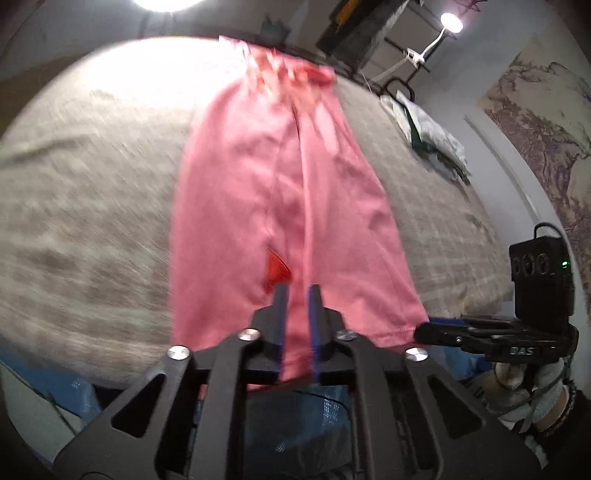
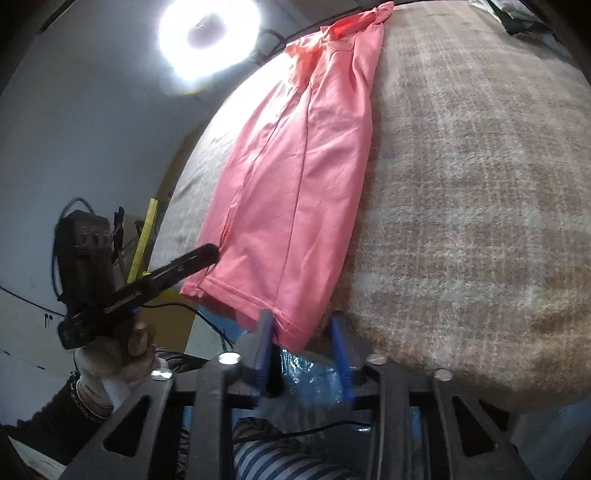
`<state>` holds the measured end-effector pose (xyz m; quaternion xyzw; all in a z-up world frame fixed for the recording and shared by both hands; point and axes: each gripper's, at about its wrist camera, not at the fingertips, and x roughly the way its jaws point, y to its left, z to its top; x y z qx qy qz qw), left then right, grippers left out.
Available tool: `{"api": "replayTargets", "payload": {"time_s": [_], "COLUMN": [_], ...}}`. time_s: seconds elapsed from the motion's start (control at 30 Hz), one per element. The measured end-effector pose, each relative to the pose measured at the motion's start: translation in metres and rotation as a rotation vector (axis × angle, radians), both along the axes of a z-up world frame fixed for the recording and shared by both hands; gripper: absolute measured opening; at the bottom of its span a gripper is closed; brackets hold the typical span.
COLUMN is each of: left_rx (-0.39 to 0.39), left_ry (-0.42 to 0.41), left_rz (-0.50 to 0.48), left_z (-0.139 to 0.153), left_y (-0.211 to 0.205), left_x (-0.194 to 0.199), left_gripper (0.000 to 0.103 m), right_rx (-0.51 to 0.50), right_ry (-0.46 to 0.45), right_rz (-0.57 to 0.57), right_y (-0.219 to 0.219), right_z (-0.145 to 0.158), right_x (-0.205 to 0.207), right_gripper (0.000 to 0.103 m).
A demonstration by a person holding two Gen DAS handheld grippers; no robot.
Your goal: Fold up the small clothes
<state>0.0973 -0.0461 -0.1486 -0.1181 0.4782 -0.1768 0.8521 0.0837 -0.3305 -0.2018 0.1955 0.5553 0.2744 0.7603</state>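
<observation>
A pink garment (image 1: pixel 280 192) lies lengthwise on the fuzzy beige table cover (image 1: pixel 92 206), its near hem hanging over the front edge. My left gripper (image 1: pixel 297 290) stands at that hem with the blue pads slightly apart. Pink cloth runs between them, not pinched. In the right wrist view the same pink garment (image 2: pixel 295 177) stretches away from me. My right gripper (image 2: pixel 301 317) is open at the hem's right corner, which hangs beside the left pad. Each view shows the other gripper from the side: the right gripper (image 1: pixel 424 330) and the left gripper (image 2: pixel 210 254).
A white and green bundle of cloth (image 1: pixel 432 144) lies at the far right of the table. A ring light (image 2: pixel 208 35) and a clip lamp (image 1: pixel 450 24) shine beyond it. Blue plastic (image 2: pixel 314 373) sits below the front edge. Gloved hands (image 2: pixel 118 354) hold the grippers.
</observation>
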Motion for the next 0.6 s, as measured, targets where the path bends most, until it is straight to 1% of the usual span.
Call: {"api": "replayTargets", "payload": {"time_s": [0.03, 0.07, 0.1, 0.13, 0.2, 0.27, 0.3, 0.33, 0.37, 0.43, 0.47, 0.53, 0.57, 0.6], "left_rx": [0.015, 0.025, 0.039, 0.059, 0.076, 0.059, 0.030, -0.008, -0.036, -0.073, -0.079, -0.078, -0.088, -0.108], "left_ry": [-0.028, -0.047, -0.060, -0.058, -0.018, 0.057, 0.089, 0.127, 0.155, 0.196, 0.200, 0.192, 0.195, 0.207], "left_rz": [0.021, 0.040, 0.059, 0.077, 0.103, 0.127, 0.134, 0.135, 0.131, 0.114, 0.107, 0.095, 0.088, 0.077], "left_z": [0.008, 0.013, 0.017, 0.018, 0.012, -0.001, -0.007, -0.015, -0.020, -0.029, -0.031, -0.029, -0.029, -0.030], "left_y": [0.009, 0.016, 0.026, 0.037, 0.054, 0.068, 0.074, 0.078, 0.080, 0.080, 0.079, 0.072, 0.071, 0.069], "left_x": [-0.002, -0.004, -0.005, -0.005, -0.002, 0.002, 0.002, 0.003, 0.003, 0.001, -0.001, -0.002, -0.002, -0.001], "left_gripper": [0.029, 0.038, 0.042, 0.042, 0.042, 0.042, 0.042, 0.042, 0.042, 0.042, 0.042, 0.042, 0.039, 0.024], "right_rx": [-0.001, 0.001, 0.000, -0.002, 0.010, 0.016, 0.007, -0.001, 0.002, 0.034, 0.059, 0.096, 0.104, 0.110], "right_ry": [0.001, 0.007, 0.015, 0.015, 0.001, -0.019, -0.025, -0.029, -0.026, 0.005, 0.017, 0.031, 0.036, 0.044], "right_rz": [0.003, 0.011, 0.019, 0.025, 0.032, 0.042, 0.043, 0.042, 0.040, 0.032, 0.024, 0.021, 0.021, 0.024], "right_y": [0.002, 0.006, 0.009, 0.010, 0.013, 0.012, 0.011, 0.011, 0.011, 0.009, 0.007, 0.008, 0.007, 0.008], "right_z": [-0.001, -0.002, -0.003, -0.002, 0.001, 0.006, 0.007, 0.007, 0.006, 0.003, 0.001, -0.001, -0.002, -0.003], "right_x": [0.001, 0.003, 0.003, 0.002, 0.000, -0.003, -0.004, -0.003, -0.003, -0.002, -0.001, 0.004, 0.005, 0.007], "right_gripper": [0.015, 0.010, 0.004, 0.003, 0.003, 0.003, 0.003, 0.008, 0.010, 0.035, 0.037, 0.037, 0.037, 0.036]}}
